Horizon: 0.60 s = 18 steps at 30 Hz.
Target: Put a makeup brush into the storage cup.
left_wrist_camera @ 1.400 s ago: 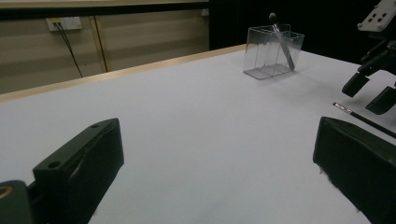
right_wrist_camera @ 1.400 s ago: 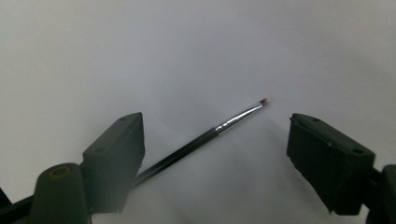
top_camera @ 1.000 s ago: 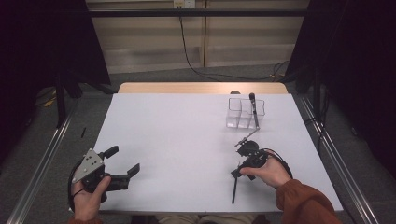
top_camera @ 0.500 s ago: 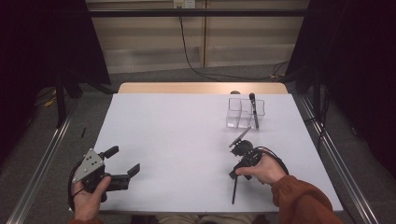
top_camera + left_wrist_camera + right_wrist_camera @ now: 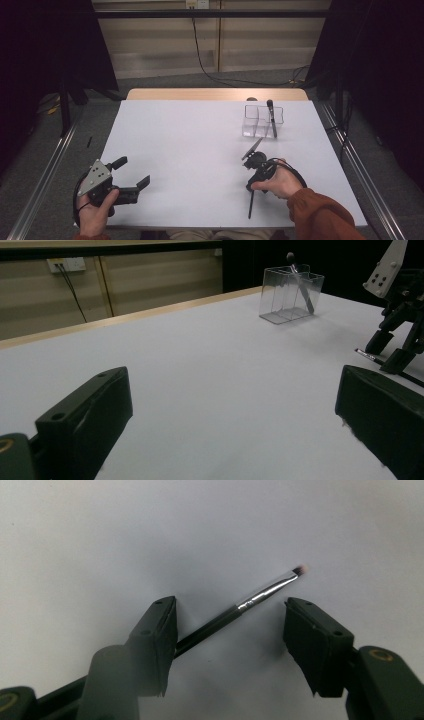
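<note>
Two grippers I log: left gripper (image 5: 131,175) gaping idle; right gripper (image 5: 230,622) spread astride thin brush (image 5: 260,596) (ungripped, lying on table (image 5: 190,145))

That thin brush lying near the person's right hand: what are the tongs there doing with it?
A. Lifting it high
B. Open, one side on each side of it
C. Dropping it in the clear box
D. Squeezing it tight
B: in the right gripper view the tongs stand apart, with the brush lying on the table between them.

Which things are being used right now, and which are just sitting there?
In use:
right tool, open around the brush
thin brush on the table
clear box, holding another brush

Just there:
left tool, open, idle
wall cable
</note>
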Tool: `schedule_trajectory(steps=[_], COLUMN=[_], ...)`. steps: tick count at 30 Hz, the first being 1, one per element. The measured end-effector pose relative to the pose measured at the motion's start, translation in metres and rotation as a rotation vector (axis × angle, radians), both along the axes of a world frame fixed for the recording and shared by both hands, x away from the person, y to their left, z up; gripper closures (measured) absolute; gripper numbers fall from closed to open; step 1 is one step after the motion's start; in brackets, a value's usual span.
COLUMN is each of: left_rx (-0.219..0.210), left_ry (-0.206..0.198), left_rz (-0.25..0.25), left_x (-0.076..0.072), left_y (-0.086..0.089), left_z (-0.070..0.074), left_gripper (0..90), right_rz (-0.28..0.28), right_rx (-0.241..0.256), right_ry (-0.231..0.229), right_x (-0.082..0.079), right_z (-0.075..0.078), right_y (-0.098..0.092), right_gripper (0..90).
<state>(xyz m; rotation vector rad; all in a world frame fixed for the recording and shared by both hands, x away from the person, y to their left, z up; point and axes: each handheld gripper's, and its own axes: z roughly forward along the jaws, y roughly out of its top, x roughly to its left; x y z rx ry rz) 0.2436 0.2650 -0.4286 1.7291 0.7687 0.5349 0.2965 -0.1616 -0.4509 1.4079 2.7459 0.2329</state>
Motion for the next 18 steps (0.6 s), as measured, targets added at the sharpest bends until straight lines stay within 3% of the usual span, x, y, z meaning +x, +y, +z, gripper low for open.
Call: schedule_trajectory(steps=[7, 13, 18], left_rx=[0.0, 0.001, 0.002], left_ry=[-0.001, -0.001, 0.0], left_rz=[0.001, 0.0, 0.0], left_x=[-0.0002, -0.0005, -0.0004], left_y=[0.0005, 0.0008, 0.0004], left_z=[0.0001, 0.0002, 0.0001], left_gripper=[1.8, 1.8, 1.8], right_rz=[0.006, 0.021, 0.013], right_rx=[-0.023, -0.017, -0.014], right_ry=[0.025, 0.03, 0.039], right_x=[0.003, 0.0038, 0.0052], right_z=[0.0015, 0.0033, 0.004], right_y=[0.0023, -0.0012, -0.0037], right_gripper=[45.3, 65.0, 70.5])
